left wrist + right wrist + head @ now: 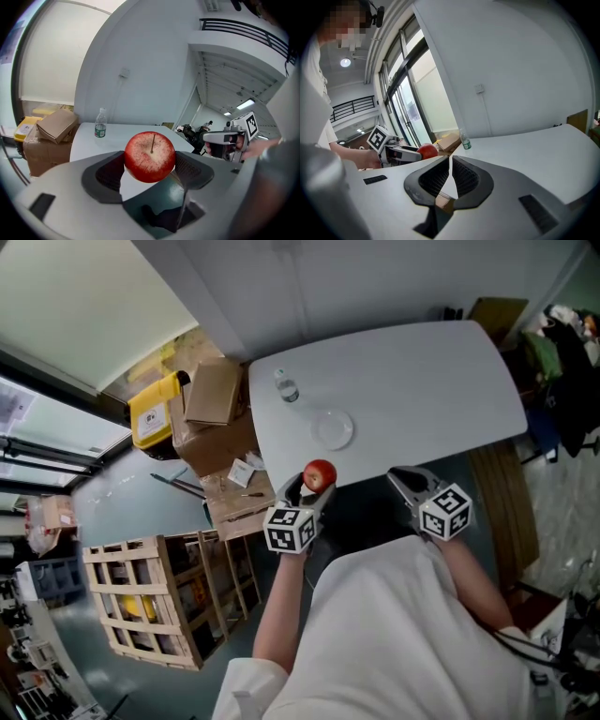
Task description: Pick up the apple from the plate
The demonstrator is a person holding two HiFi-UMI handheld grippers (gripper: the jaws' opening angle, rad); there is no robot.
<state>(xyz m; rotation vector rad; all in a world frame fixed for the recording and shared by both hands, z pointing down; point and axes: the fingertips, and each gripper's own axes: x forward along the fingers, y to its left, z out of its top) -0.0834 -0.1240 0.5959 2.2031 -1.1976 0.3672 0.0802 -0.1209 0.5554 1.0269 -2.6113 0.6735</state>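
Note:
A red apple (pixel 320 474) with a thin stem is held in the air at the near edge of the white table (pixel 422 381), clear of the plate. My left gripper (pixel 315 486) is shut on the apple (pixel 150 156), one pad on each side of it. The small round plate (pixel 333 427) lies bare on the table a little beyond. My right gripper (pixel 405 481) hovers off the table's near edge to the right, shut with nothing between its pads (pixel 451 176). From the right gripper view the apple (pixel 426 151) shows at the left.
A water bottle (pixel 286 387) stands near the table's far left corner. Cardboard boxes (pixel 214 395) and a yellow container (pixel 155 413) are stacked left of the table. A wooden crate (pixel 150 596) sits on the floor nearer me.

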